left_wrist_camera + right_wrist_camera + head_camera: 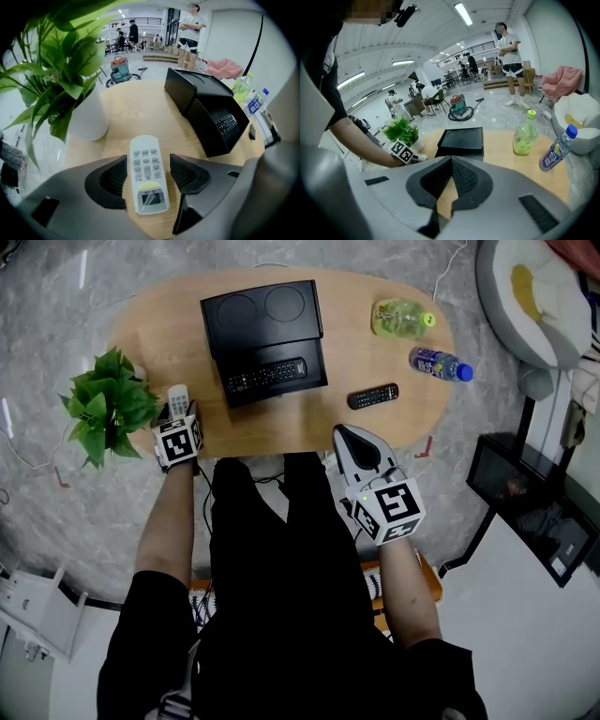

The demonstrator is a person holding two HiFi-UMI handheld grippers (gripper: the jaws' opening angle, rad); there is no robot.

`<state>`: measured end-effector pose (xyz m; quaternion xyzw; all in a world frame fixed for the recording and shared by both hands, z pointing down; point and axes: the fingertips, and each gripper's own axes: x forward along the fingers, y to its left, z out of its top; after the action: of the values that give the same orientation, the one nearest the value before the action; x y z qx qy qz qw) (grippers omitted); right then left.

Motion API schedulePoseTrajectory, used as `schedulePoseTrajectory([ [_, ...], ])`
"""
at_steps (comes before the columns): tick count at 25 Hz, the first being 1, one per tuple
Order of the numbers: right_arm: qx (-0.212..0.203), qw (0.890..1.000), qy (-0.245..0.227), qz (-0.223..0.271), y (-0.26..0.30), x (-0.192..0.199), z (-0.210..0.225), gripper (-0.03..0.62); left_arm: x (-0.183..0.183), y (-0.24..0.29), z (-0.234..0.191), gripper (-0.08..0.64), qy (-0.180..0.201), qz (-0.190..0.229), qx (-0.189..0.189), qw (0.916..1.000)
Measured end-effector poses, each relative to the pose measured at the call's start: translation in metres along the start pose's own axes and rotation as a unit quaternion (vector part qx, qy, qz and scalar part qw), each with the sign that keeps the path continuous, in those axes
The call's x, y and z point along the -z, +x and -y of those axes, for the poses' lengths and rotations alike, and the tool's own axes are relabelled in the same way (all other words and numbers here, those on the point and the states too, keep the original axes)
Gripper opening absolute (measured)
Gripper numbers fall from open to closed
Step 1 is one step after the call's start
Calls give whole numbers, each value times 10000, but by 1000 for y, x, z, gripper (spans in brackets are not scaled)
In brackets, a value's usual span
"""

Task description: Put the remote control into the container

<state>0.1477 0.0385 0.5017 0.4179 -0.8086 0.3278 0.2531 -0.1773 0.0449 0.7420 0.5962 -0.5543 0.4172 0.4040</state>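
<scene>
Your left claw (148,161) stands wide and points steeply down, one pad on each side of the white remote (147,180). A gap shows on both sides, so nothing is gripped yet. The remote lies flat at the 9 o'clock end of the surface (375,352), just beside the plant pot (86,117). Close squarely across its narrow width, about where the pads sit now over the buttons, so it should not tip when raised. Leaves hang at 9 o'clock of the claw, so lift straight up before swinging. The container (261,310) waits at about 2 o'clock from the remote. One black remote (265,376) already lies in its front tray, so aim for bare space beside it. A second black remote (373,396) is out on the surface. Your right claw (451,161) is pressed together on nothing at 5 o'clock and is best left there.
</scene>
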Motion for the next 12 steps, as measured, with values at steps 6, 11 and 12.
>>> schedulePoseTrajectory([
  [6,2,10000,-54,-54,5,-1,-3,11,7,9,-3,295,-120,-189,163,9996],
  [11,61,9999,-59,-133,6,0,1,11,14,16,-4,298,-293,-449,243,9983],
  [12,72,9998,-59,-146,6,1,2,11,15,17,-4,298,-306,-448,258,9982],
])
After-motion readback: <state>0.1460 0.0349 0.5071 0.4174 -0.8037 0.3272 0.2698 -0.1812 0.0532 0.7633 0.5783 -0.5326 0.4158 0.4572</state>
